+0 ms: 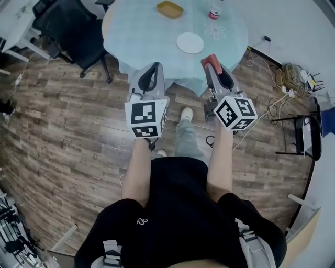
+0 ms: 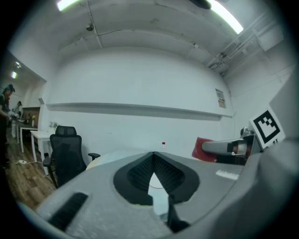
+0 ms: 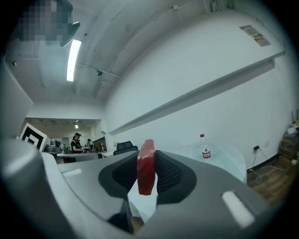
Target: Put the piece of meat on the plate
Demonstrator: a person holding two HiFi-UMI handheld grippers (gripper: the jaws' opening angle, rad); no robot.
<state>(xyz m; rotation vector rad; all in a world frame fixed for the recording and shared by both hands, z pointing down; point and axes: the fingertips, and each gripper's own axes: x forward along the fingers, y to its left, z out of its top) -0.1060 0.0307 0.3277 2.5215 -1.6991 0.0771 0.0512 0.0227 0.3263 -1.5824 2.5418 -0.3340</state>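
Note:
The piece of meat (image 3: 146,167) is a flat red slab standing on edge between the pads of my right gripper (image 3: 146,161), which is shut on it. In the head view the meat (image 1: 209,59) shows at the tip of the right gripper (image 1: 211,63), just short of the near edge of the round table (image 1: 136,36) with its pale blue cloth. The white plate (image 1: 189,42) lies empty on that table, a little beyond both grippers. My left gripper (image 1: 155,68) is level beside the right one; its jaws (image 2: 153,156) meet at the tips with nothing between them.
A shallow yellow basket (image 1: 169,9) and a small red-capped bottle (image 1: 213,14) stand at the far side of the table. A black office chair (image 1: 68,26) is left of the table. Cables (image 1: 285,78) and a black rack (image 1: 309,131) are on the wooden floor at the right.

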